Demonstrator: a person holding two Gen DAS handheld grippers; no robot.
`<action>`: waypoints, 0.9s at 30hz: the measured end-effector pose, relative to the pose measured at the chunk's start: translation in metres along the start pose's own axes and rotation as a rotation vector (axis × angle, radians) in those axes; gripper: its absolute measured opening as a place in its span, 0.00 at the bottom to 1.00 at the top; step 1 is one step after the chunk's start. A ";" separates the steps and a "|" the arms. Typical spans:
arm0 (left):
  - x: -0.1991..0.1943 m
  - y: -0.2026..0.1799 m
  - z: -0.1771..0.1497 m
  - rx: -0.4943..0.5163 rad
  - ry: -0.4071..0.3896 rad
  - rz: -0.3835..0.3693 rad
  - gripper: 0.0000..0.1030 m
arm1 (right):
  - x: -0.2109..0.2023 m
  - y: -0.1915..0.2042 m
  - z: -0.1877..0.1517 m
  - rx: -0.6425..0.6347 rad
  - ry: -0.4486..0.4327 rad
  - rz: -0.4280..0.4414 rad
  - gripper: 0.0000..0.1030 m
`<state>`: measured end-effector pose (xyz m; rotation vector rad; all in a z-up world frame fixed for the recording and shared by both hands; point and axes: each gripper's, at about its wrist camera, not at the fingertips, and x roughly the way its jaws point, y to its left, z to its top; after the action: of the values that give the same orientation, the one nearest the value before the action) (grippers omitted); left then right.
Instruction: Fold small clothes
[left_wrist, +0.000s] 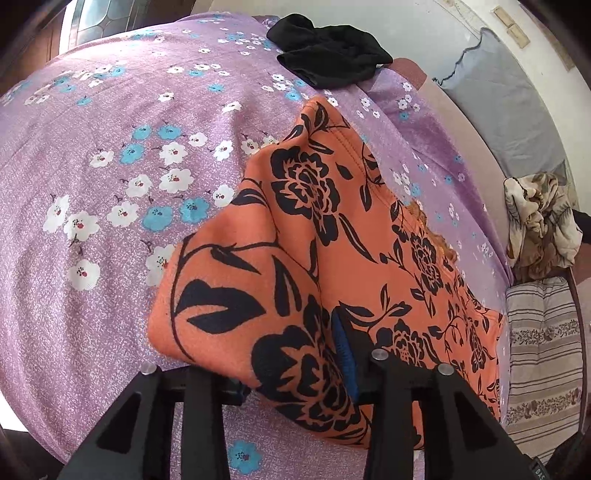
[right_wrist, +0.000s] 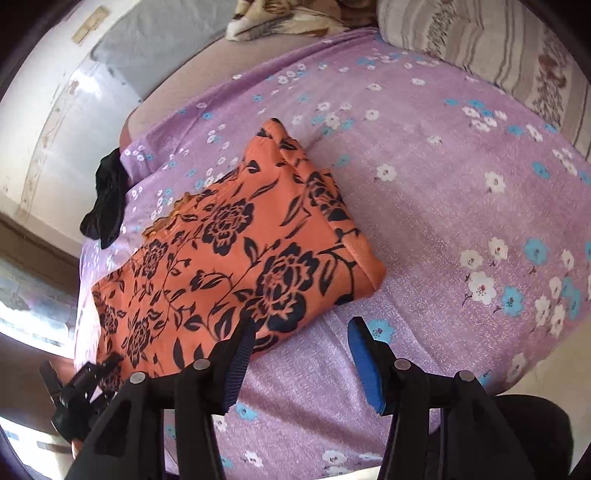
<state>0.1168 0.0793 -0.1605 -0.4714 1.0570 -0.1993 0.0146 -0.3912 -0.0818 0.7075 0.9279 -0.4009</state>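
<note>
An orange garment with a black flower print is lying partly folded on the purple flowered bedsheet, toward the left side of the bed in the right wrist view. The left gripper is lifting a fold of this cloth: the fabric is draping over and between its fingers, one blue pad is showing at the crease, and the other finger is hidden, so it appears clamped on the cloth. The right gripper is hovering at the garment's near edge with its fingers wide apart, the left pad just touching the cloth and holding nothing.

The step in hand seems to be carrying one side of the garment over itself. Next, the left gripper would need to lay its fold flat across the body, while the right pins or squares the near edge.

A black garment is lying at the far edge of the sheet, well apart, with a striped pillow on the far right.
</note>
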 end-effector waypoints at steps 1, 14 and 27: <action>-0.001 -0.003 0.000 0.015 -0.008 0.005 0.29 | -0.001 0.015 0.006 -0.053 -0.015 0.007 0.42; -0.002 -0.012 -0.002 0.118 -0.069 0.028 0.26 | 0.140 0.130 -0.004 -0.276 0.105 0.078 0.27; -0.036 -0.121 -0.041 0.596 -0.285 0.090 0.23 | 0.061 -0.008 0.015 0.100 0.094 0.338 0.30</action>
<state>0.0715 -0.0256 -0.0926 0.0863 0.6911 -0.3421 0.0524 -0.4090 -0.1302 0.9640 0.8611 -0.1158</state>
